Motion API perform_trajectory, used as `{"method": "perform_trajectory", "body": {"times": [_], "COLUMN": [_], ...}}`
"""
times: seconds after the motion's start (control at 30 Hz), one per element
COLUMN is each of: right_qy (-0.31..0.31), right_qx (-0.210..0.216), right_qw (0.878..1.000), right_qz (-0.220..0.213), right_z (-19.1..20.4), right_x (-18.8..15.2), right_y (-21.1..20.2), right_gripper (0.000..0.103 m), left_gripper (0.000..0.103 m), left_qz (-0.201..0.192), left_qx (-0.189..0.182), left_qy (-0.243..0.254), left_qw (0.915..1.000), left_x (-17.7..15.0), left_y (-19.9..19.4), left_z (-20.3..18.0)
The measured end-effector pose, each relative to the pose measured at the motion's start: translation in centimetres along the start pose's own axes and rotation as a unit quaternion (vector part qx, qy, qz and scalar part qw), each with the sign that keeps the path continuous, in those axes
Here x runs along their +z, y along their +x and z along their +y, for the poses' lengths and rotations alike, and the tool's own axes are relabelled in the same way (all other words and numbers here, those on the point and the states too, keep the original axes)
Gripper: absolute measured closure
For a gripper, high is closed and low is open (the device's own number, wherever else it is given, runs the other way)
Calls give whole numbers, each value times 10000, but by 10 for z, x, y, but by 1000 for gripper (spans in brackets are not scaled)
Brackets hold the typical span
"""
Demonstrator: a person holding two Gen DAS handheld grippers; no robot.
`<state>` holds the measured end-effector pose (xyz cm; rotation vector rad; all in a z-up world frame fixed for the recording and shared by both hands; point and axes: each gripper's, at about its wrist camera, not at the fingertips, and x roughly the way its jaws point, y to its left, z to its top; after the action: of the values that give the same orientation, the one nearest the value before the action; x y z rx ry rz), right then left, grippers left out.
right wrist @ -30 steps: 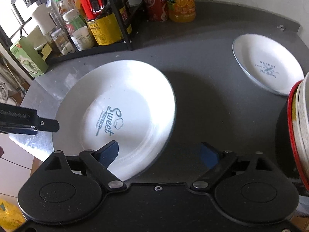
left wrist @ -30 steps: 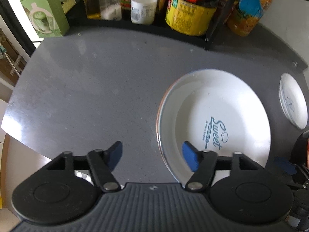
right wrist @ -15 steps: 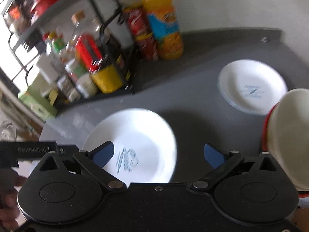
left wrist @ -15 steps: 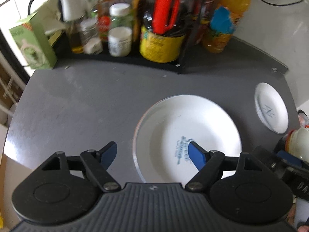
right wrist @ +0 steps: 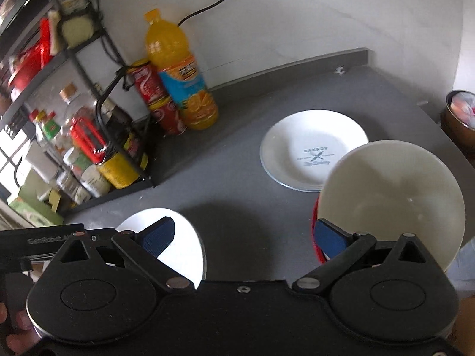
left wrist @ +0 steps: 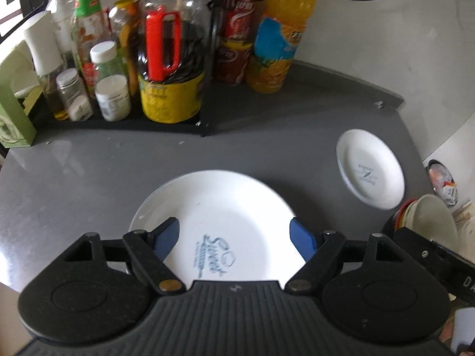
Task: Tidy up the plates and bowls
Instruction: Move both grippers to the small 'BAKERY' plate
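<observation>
A large white plate (left wrist: 219, 207) printed "Sweet" lies on the grey counter (left wrist: 89, 172), right under my left gripper (left wrist: 236, 235), which hangs open above it with nothing held. A smaller white "Bakery" plate (left wrist: 371, 169) (right wrist: 311, 145) rests at the far right. In the right wrist view a white bowl (right wrist: 394, 195) sits in a red-rimmed bowl (right wrist: 315, 231) at the counter's right edge. My right gripper (right wrist: 243, 234) is open and empty, between the large plate (right wrist: 181, 252) and the stacked bowls.
A black wire rack (left wrist: 207, 59) with bottles and jars fills the back left. Red cans (right wrist: 157, 103) and an orange juice bottle (right wrist: 178, 71) stand beside it. A green box (left wrist: 12, 109) sits far left. A brown bowl (right wrist: 458, 115) is beyond the right edge.
Both grippers have pulled back and risen, so the plates look smaller and more of the rack and wall shows. The stacked bowls have come fully into the right view. Both stayed open.
</observation>
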<state>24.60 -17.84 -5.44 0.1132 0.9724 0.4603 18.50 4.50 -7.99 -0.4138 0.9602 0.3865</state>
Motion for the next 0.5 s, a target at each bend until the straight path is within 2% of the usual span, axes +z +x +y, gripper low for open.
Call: {"method": "perform_trajectory", "body": {"times": [0.5], "right_qy": [323], "right_qx": [63], "right_qw": [9994], "right_qz": [-94], "right_z": [-34], "right_x": [35], "right_y": [15], "right_gripper": [2], "left_gripper": [23], "left_qz": [-30], "left_qx": [-209], "left_qy": [-50], "left_qw": [9998], "left_x": [30], "left_y": [17], "left_z": [-41]}}
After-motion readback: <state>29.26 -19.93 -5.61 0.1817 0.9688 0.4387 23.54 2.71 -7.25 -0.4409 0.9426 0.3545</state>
